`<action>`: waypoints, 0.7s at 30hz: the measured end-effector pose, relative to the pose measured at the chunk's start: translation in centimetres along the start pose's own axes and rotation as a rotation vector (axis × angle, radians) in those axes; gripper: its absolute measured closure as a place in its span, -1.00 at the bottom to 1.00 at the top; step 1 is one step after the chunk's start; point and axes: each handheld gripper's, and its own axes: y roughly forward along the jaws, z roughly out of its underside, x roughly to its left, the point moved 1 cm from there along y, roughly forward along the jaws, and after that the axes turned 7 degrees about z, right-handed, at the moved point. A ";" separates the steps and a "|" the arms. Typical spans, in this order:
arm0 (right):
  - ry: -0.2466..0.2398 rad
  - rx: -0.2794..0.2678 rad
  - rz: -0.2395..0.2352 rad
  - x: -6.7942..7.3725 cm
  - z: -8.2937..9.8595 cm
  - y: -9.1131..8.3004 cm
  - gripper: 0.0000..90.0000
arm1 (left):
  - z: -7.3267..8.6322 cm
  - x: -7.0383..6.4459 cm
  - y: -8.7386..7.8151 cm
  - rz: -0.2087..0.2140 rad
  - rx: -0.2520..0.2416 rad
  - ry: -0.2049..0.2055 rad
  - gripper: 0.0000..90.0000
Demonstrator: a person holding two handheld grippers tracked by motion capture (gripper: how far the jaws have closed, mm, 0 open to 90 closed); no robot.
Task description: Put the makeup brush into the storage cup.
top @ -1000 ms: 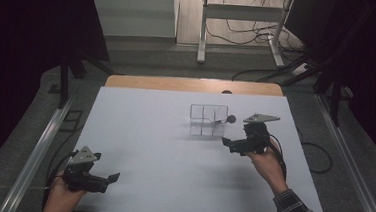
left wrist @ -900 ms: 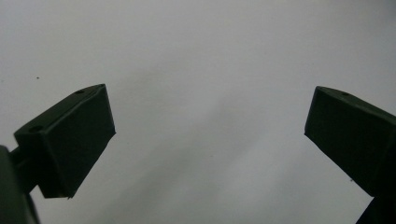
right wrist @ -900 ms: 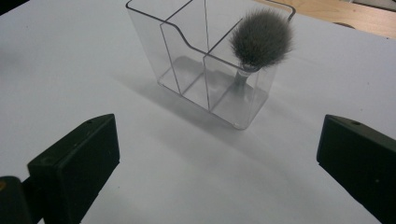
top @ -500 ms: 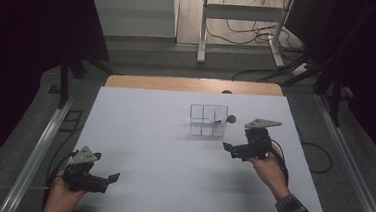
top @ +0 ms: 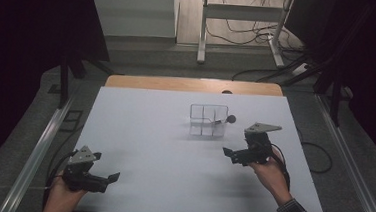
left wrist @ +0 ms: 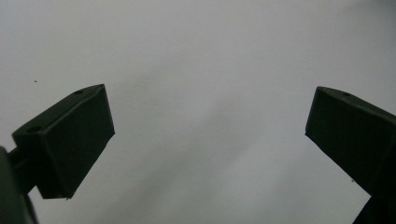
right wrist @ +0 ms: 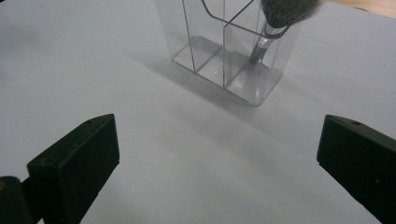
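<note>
1. I see the white bench (top: 154, 133) spread under both tools.
2. A clear organizer (top: 208, 120) stands right of centre, a brush (right wrist: 275, 23) leaning in its right compartment.
3. My right hand-held gripper (top: 233, 155), jaws apart, sits near it.
4. My left hand-held gripper (top: 109, 178), jaws apart, rests near-left.

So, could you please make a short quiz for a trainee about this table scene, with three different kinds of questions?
1. True or false: the right gripper is shut on the brush.
2. Where is the brush? A) flat on the table B) in the clear organizer C) in the left gripper
3. Fill in: both grippers have their jaws ____.

Key: 1 false; 2 B; 3 open.
</note>
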 end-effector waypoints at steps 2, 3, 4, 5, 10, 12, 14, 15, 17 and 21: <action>-0.001 0.001 0.001 0.0 0.1 -0.1 -1.00 | 0.0 0.0 0.0 0.000 -0.001 0.000 -0.97; -0.003 -0.001 0.001 0.0 0.2 -0.1 -1.00 | 0.0 0.0 0.0 0.001 -0.003 -0.001 -0.97; -0.002 0.001 0.002 0.0 0.2 -0.2 -1.00 | 0.0 0.0 0.0 0.002 -0.004 -0.001 -0.98; -0.001 0.000 0.002 0.0 0.3 -0.3 -1.00 | 0.0 0.0 0.0 0.001 -0.004 -0.001 -0.98; 0.002 -0.003 0.000 0.0 0.5 -0.6 -1.00 | 0.0 0.0 0.0 -0.001 -0.005 -0.001 -0.98; 0.003 -0.004 0.002 0.0 0.5 -0.8 -1.00 | 0.0 0.0 0.0 -0.001 -0.004 -0.002 -0.98; 0.003 -0.004 0.001 0.0 0.6 -1.0 -1.00 | 0.0 0.0 0.0 -0.001 -0.005 -0.002 -0.98; 0.001 -0.005 0.001 0.0 0.7 -1.0 -1.00 | 0.0 0.0 0.0 -0.001 -0.005 -0.003 -0.98; 0.002 -0.004 0.002 0.0 0.8 -1.1 -1.00 | 0.0 0.0 0.0 -0.002 -0.005 -0.003 -0.98; -0.003 -0.006 0.006 0.1 1.0 -1.4 -1.00 | 0.0 0.0 0.0 -0.002 -0.004 -0.002 -0.98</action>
